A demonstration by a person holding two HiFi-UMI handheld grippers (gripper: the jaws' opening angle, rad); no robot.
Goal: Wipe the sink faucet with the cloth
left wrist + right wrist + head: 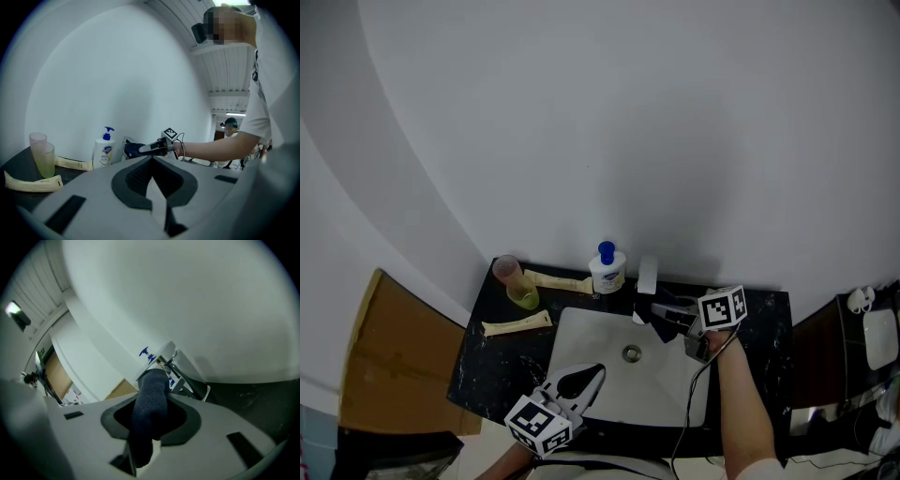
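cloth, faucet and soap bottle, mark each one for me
cloth (149, 408): right gripper view, middle of the dark bundle
faucet (648, 274): head view, top of its body
soap bottle (105, 153): left gripper view, its label

A plain, pale grey-white wall (628, 112) fills most of the head view, unbroken and evenly lit. Against its foot stands a black, white-flecked stone table (483, 366). A flat brown board panel (403, 356) lies to the table's left, and a dark low cabinet (820, 361) to its right. The left gripper view shows a white slatted ceiling (229, 75) running back to a bright strip light (236, 114). The right gripper view shows a small bright lamp (13, 309) high up.
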